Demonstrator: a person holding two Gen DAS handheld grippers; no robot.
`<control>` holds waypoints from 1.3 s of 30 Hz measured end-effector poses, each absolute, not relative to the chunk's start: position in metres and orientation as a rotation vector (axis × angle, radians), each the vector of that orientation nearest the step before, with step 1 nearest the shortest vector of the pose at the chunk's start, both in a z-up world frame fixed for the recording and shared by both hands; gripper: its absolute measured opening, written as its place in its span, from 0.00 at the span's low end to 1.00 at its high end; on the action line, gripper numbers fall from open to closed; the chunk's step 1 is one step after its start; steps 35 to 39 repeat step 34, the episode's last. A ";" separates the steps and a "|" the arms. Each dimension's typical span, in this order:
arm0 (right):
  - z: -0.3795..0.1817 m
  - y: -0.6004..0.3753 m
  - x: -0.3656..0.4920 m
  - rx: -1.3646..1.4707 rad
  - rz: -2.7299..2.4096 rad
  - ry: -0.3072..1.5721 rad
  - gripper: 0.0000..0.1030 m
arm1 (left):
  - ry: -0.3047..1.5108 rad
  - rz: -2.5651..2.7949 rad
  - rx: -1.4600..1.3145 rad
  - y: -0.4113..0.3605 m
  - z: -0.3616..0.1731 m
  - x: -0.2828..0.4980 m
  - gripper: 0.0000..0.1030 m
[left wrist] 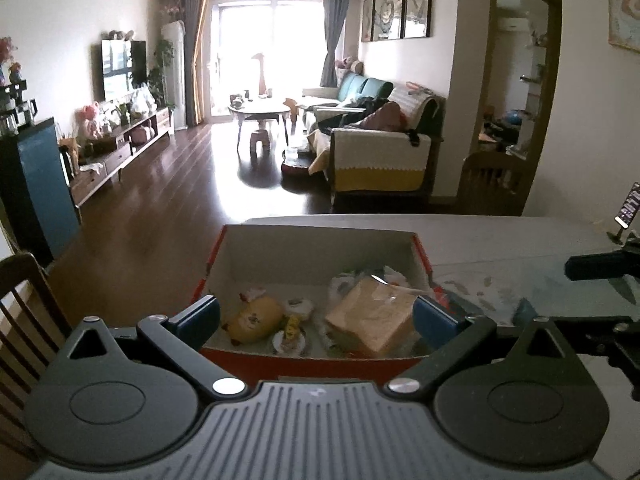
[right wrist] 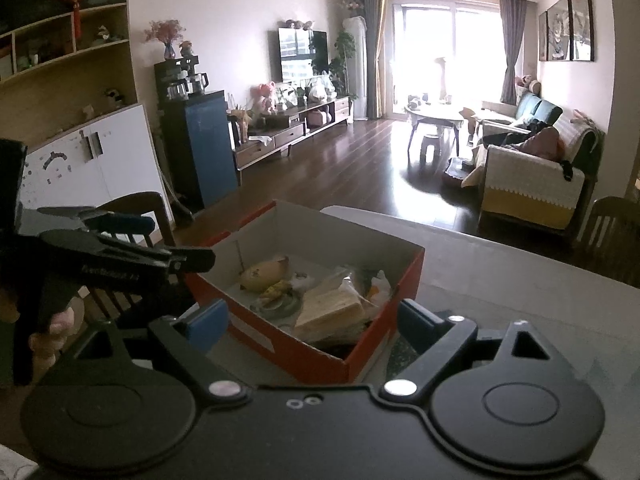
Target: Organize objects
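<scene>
- The open cardboard box (left wrist: 316, 256), red-orange outside and pale inside, sits on the grey desk (left wrist: 520, 240) at its left end, with the near wall just ahead of both claws
- Inside, a yellow plush toy (left wrist: 256, 314) lies on the left of the box floor, with small round packets (left wrist: 290, 338) just beside it toward the middle
- A wrapped slice of bread (left wrist: 374, 316) in clear plastic lies on the right half of the box, tilted, with more crumpled wrappers (left wrist: 360, 278) behind it
- The left claw (left wrist: 316, 320) is spread wide and holds nothing; its blue fingertips (left wrist: 200, 318) stand above the near edge of the box, one at each side of the contents
- The right claw (right wrist: 308, 320) is also spread wide and empty, hanging over the near right corner of the box (right wrist: 320, 280)
- In the right wrist view the left claw (right wrist: 132, 240) shows from the side at the left of the box, with fingers of a hand (right wrist: 56, 324) curled on its grip
- A phone on a stand (left wrist: 628, 208) stands at the far right of the desk, well apart from the box
- Wooden chairs (right wrist: 616, 232) stand at the desk edges; beyond lie a dark wood floor (left wrist: 192, 184), a sofa (left wrist: 380, 160) and a television (left wrist: 122, 68)
</scene>
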State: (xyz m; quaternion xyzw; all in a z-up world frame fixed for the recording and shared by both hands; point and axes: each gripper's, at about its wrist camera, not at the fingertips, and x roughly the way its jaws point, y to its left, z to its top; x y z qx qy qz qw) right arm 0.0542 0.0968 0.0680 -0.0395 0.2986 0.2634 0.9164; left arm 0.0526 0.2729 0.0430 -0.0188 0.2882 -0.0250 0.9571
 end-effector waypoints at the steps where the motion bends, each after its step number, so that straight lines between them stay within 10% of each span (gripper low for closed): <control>1: 0.069 0.096 0.053 -0.078 0.541 0.613 0.89 | 0.587 -0.056 -0.041 0.272 0.044 0.051 1.00; 39: 0.051 0.103 0.055 -0.076 0.483 0.665 0.89 | 0.618 -0.059 -0.077 0.260 0.040 0.017 1.00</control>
